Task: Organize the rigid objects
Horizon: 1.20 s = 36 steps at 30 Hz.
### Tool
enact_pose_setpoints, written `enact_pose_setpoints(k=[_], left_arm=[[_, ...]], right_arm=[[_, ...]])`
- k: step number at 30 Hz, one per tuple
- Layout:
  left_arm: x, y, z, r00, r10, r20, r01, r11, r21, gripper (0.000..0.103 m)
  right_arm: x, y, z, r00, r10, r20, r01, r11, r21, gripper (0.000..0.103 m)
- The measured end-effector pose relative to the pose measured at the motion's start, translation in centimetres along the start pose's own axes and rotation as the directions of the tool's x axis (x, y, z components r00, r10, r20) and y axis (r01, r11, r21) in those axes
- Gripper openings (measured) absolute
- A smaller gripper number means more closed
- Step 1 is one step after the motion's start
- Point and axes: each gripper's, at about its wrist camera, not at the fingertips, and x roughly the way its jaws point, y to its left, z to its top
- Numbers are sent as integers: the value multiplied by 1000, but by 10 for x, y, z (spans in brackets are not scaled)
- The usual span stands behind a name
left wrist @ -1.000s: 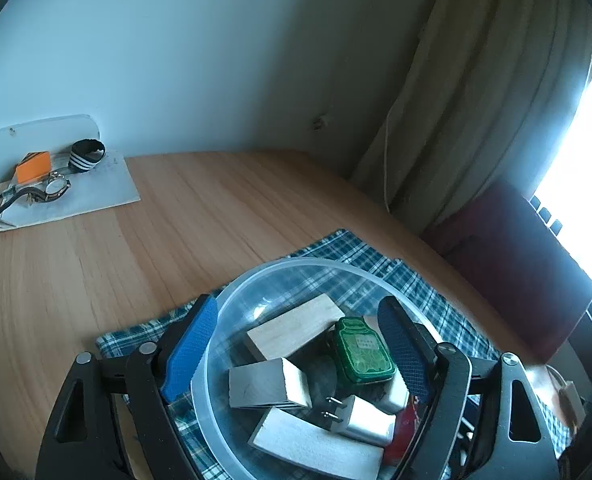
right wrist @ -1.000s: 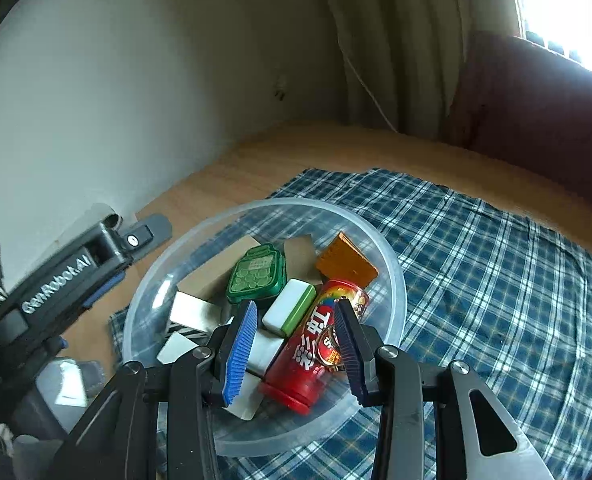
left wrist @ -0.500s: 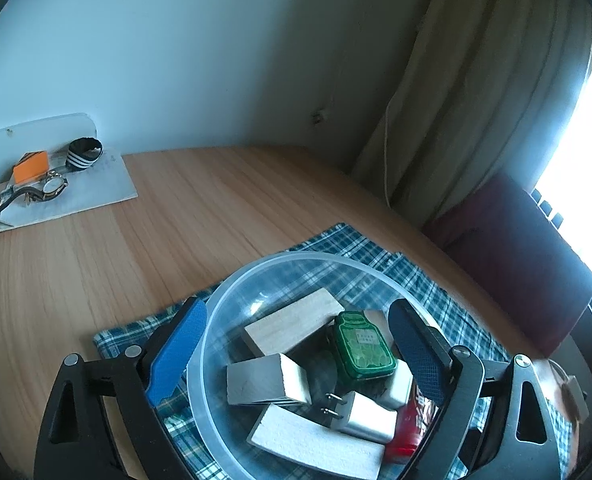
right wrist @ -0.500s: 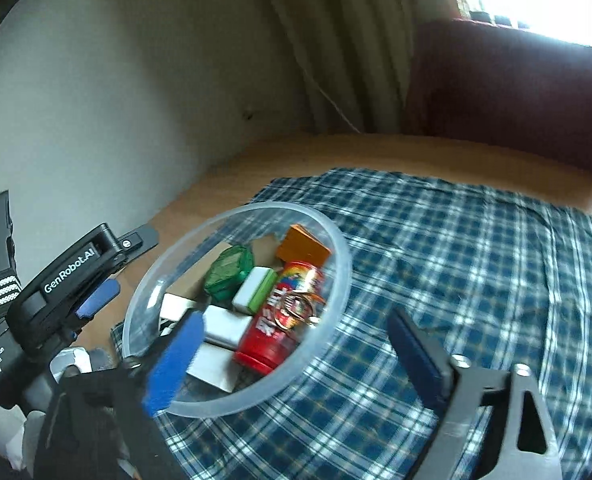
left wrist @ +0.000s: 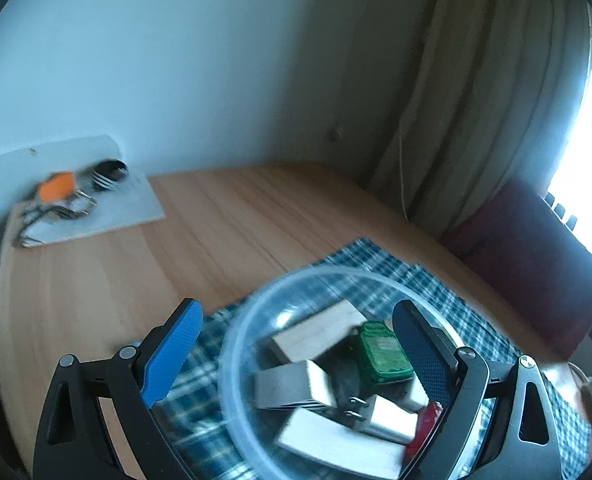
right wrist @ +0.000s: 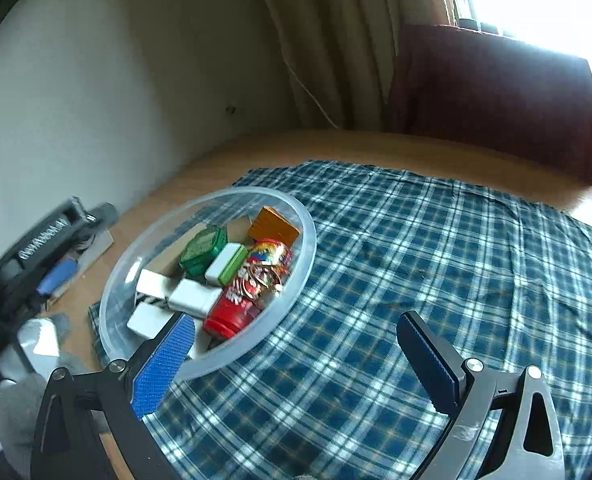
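A clear plastic bowl [left wrist: 279,280] stands on a blue plaid cloth [right wrist: 436,260] and holds several rigid items. Among them are a green case [left wrist: 382,354], a wooden block [left wrist: 320,332], a white charger [left wrist: 388,420] and a red can [right wrist: 247,296] with a keyring on top. An orange block [right wrist: 273,224] and a green-and-white tile [right wrist: 225,264] also lie in the bowl [right wrist: 308,248]. My left gripper [left wrist: 296,354] is open above the bowl's near side. My right gripper [right wrist: 296,364] is open and empty over the cloth, just right of the bowl.
The wooden table [left wrist: 215,232] carries a white board [left wrist: 95,220] with an orange item and a watch at the far left. A curtain [left wrist: 476,120] and a dark red chair [right wrist: 496,92] stand behind the table. A gloved hand [right wrist: 15,392] shows at the lower left.
My right gripper let go of the red can, opened wide and drew back from the bowl. The left gripper opened wider and lifted away a little.
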Motion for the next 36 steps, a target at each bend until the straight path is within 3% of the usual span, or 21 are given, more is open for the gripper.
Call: enact_pose_setpoints(k=[3,6,10,15,21,31,36], left_arm=[[-17,5,1,998,29,59,-31,999,38,103],[-30,-1,-5,994,45,100,-61,984,165,103],[-37,-6,-19,998,37,59,-54,950,308,103],[-41,0,-25,999,48,19,-51,947,317,103],[-42,3,-22,998,62,-21,-53,954,294,103],[-49,-11,-30,994,111,-4,-101,923,372,103],[-49,-12,-33,993,111,-32,-90,918,387,103]], right_arm=[[-2,0,-3,1000,-17,-20,16,1000,-19,103],[-10,6,-3,998,-54,21,56,996,-74,103],[-26,18,-3,989,-109,101,122,983,-137,103],[-35,12,-2,995,-52,86,62,992,-110,103],[-43,22,-9,996,-38,75,51,983,-177,103],[-39,29,-9,998,-31,62,42,980,-195,103],[-37,35,-13,999,-25,47,34,976,-215,103]])
